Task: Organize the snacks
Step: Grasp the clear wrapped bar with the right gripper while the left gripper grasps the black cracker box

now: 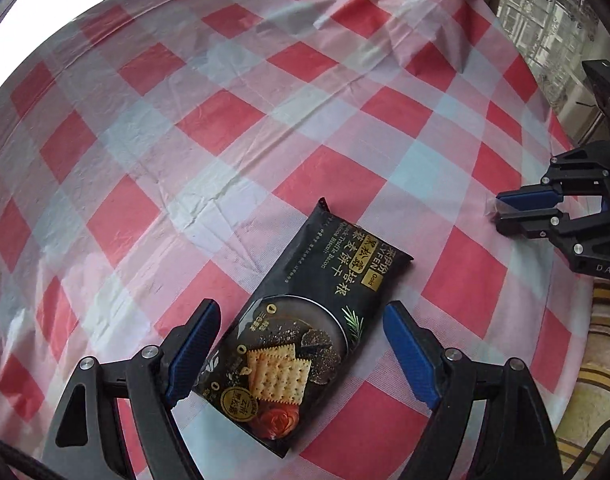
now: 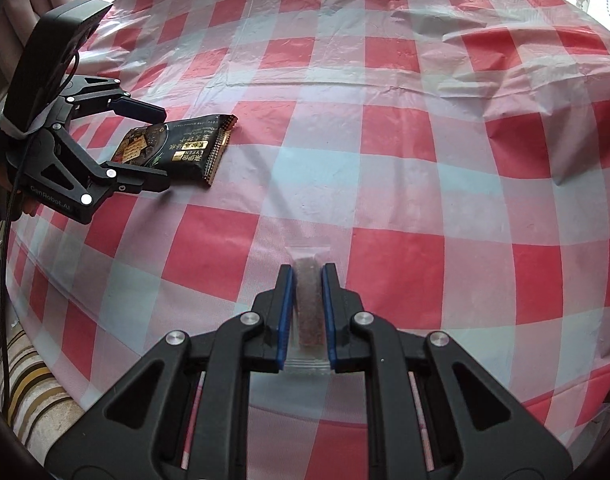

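Two blue pads of the left hand-held gripper stand apart astride the black cracker packet, its long axis running between them on the counter, while the right hand-held gripper clamps a clear-wrapped snack bar.

From the left wrist we look steeply down, close over the checked surface, past our own tongs. The right-wrist view does likewise past its tongs. Both share the surface and the black biscuit packet, and each shows the other's tongs.
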